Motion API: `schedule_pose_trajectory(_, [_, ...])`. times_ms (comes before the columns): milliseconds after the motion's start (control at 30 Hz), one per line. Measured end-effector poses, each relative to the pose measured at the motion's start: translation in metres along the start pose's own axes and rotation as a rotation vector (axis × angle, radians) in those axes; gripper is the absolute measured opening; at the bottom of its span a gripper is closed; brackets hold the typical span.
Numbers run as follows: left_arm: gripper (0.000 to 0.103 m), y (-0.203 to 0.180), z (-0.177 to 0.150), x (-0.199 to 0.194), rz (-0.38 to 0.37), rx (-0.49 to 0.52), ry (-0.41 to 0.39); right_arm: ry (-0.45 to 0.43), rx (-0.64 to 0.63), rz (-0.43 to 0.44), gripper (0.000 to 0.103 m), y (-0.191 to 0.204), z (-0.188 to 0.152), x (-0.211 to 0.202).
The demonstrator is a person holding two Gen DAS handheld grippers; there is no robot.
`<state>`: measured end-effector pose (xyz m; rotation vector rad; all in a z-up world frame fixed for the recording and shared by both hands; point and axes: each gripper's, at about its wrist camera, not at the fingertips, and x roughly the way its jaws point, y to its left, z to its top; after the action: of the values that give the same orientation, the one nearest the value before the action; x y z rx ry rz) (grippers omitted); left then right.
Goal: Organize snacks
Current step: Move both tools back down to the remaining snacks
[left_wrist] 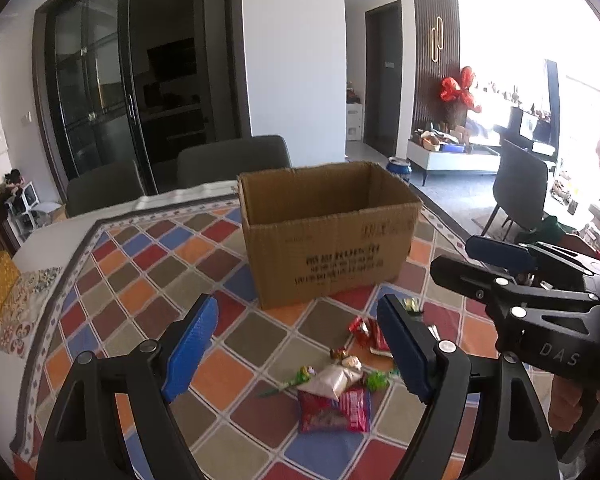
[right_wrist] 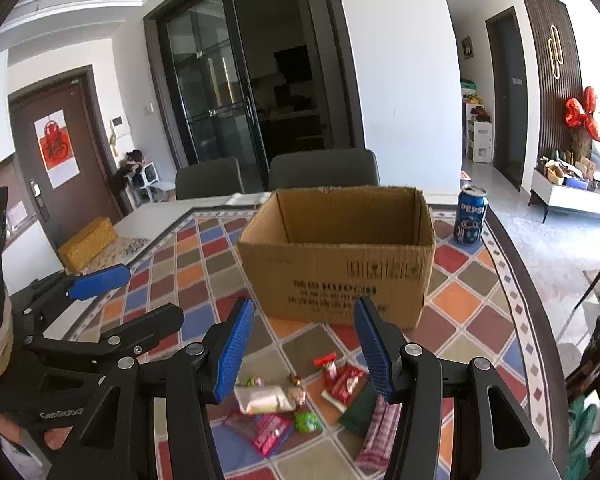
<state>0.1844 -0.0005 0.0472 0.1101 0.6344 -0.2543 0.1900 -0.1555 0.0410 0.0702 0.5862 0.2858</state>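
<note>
Two grey chairs stand behind the table, whose checkered cloth carries an open cardboard box near its far edge. In the left wrist view the left gripper is released and empty above the snacks; the right gripper is beside it. Only the right wrist view shows a Pepsi can at the box's right, and the right gripper open and empty. The box's long axis runs left-right.

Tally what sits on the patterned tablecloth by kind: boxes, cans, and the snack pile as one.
Cardboard box: 1
Can: 1
Snack pile: 1 (wrappers overlap, so individual pieces can't be counted surely)
Total: 3
</note>
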Motion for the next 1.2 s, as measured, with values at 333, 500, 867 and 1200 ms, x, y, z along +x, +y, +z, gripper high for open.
schedule_pose_trajectory(333, [0.082,-0.003,-0.040,0.014,-0.056,-0.001,0.094,0.107,-0.006,0.001,0.053,0.004,-0.037,0.007])
schedule_pose_trajectory(500, [0.082,-0.002,-0.056,0.028,-0.076,-0.011,0.148,0.172,0.012,-0.001,0.053,0.001,-0.057,0.017])
schedule_pose_trajectory(867, [0.082,0.005,-0.085,0.072,-0.124,-0.047,0.263,0.292,0.043,-0.006,0.053,-0.006,-0.087,0.048])
schedule_pose_trajectory(1200, [0.082,0.013,-0.092,0.103,-0.166,-0.087,0.301,0.379,0.063,-0.001,0.053,-0.010,-0.108,0.076])
